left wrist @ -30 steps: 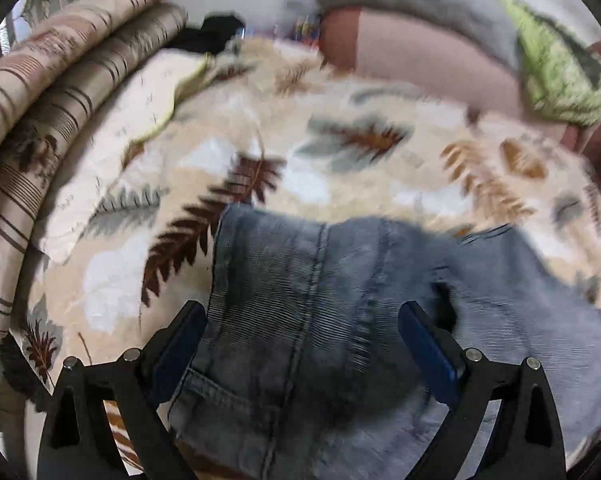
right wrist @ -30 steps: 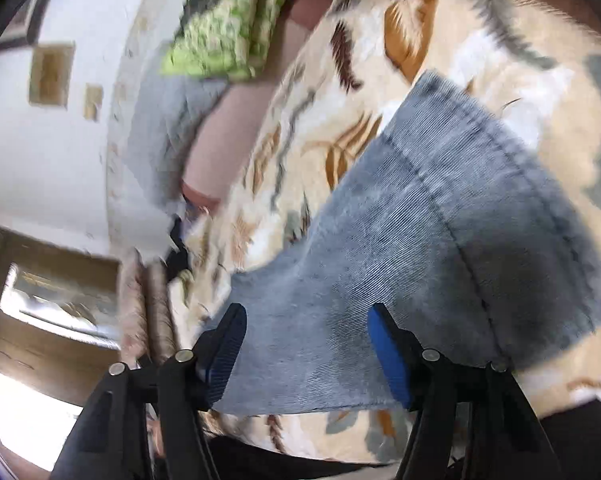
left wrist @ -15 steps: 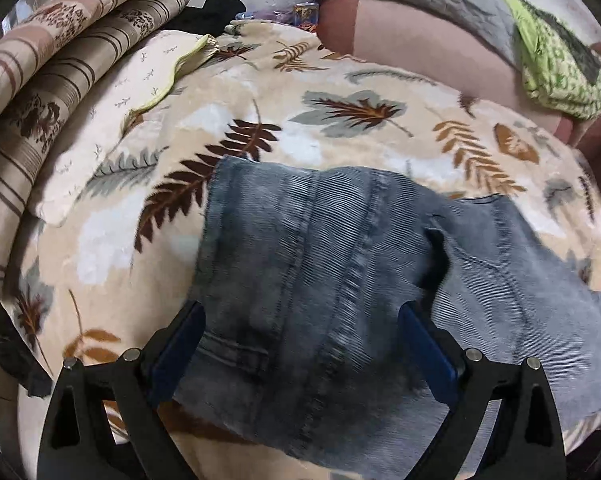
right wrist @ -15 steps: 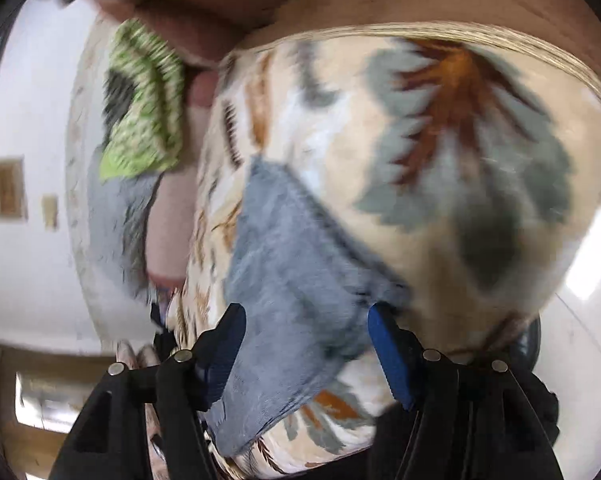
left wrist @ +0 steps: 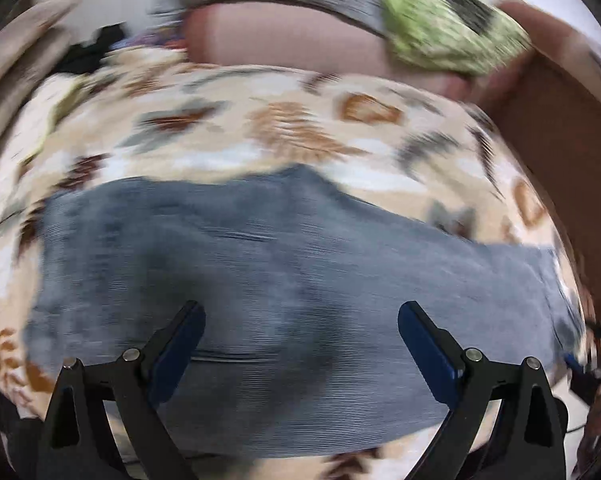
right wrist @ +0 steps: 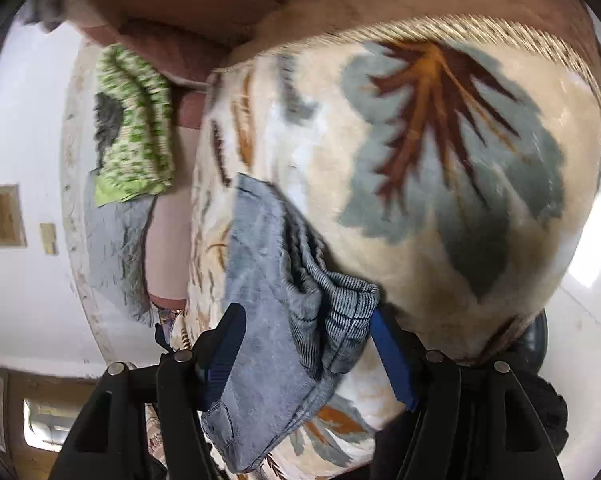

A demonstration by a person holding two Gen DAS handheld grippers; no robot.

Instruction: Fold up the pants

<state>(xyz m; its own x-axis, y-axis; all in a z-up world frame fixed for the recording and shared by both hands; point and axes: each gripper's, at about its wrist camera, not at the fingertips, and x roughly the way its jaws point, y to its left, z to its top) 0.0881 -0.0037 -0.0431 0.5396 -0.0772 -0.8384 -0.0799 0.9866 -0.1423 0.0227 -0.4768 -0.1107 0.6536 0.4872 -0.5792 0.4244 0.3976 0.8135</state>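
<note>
Now your right tongs [right wrist: 306, 344], gaping and empty, straddle the pants' [right wrist: 260, 304] bunched end; left tongs [left wrist: 300, 344] hover open mid-length above them.

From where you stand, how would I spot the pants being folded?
Find the cream blanket printed with brown and grey leaves. Lying on it, ahead of the open left gripper, are the pants. They are the only faded blue-grey denim, plain among the prints.

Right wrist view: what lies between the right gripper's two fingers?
In the right wrist view, bunched denim of the pants fills the gap of the open right gripper, lying on the leaf-print blanket.
</note>
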